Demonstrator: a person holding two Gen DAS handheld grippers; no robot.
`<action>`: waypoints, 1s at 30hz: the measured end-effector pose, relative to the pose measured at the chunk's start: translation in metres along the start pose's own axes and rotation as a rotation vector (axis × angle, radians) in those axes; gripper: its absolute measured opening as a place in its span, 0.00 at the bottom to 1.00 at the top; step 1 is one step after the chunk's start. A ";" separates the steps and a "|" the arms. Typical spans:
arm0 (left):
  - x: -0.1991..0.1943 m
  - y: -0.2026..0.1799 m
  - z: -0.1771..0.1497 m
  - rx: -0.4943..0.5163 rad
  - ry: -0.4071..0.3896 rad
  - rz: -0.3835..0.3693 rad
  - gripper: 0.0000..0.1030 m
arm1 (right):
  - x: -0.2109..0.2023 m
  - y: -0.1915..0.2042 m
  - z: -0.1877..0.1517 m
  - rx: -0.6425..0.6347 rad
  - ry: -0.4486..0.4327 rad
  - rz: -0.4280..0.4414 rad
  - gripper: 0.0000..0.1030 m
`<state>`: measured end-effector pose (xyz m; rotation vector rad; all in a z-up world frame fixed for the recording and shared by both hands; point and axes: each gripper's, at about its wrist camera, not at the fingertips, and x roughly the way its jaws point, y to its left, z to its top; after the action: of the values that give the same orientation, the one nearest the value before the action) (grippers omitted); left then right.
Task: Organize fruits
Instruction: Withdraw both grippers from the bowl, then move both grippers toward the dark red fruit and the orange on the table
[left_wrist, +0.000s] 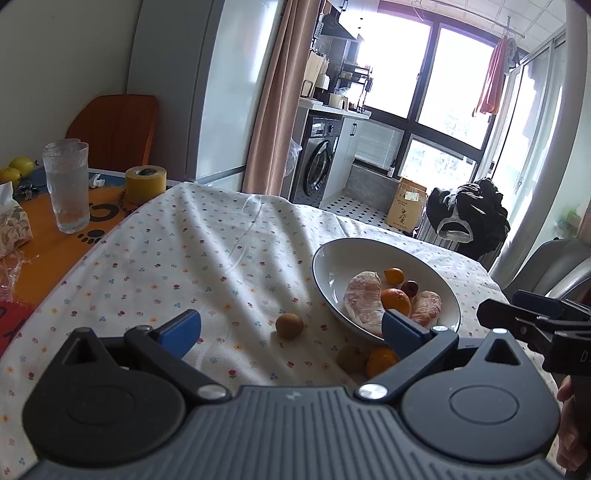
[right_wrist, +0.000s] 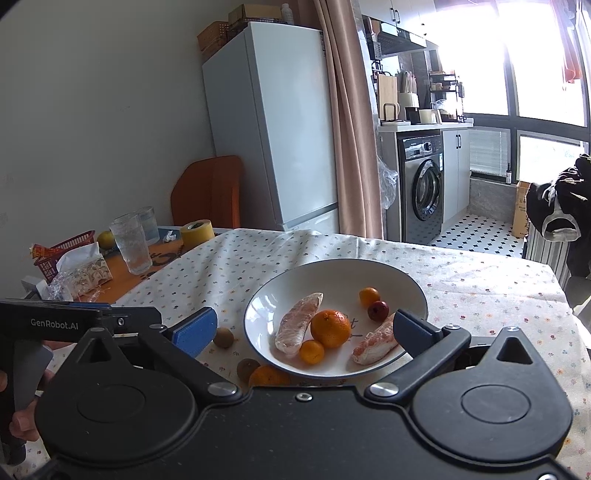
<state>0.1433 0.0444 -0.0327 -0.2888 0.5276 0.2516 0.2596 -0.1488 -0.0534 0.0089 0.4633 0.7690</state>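
A white bowl on the flowered tablecloth holds two wrapped pomelo pieces, a large orange, two small oranges and a dark red fruit. Outside the bowl lie two brown round fruits and an orange near its front rim. My left gripper hovers open over the loose fruits with nothing in it. My right gripper is open in front of the bowl, empty.
At the left, on an orange mat, stand a glass, a yellow tape roll, a tissue pack and a red basket. An orange chair and a fridge stand behind the table.
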 end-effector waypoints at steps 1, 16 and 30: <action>-0.002 0.002 -0.001 -0.004 -0.001 -0.004 1.00 | -0.001 0.002 -0.001 -0.002 0.003 -0.001 1.00; -0.018 0.013 -0.013 -0.003 0.013 -0.031 1.00 | -0.012 0.017 -0.016 -0.008 0.046 -0.008 1.00; -0.031 0.020 -0.023 0.018 0.039 -0.052 1.00 | -0.017 0.029 -0.037 -0.020 0.097 -0.002 1.00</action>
<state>0.1006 0.0498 -0.0397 -0.2900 0.5603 0.1914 0.2146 -0.1447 -0.0745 -0.0480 0.5477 0.7745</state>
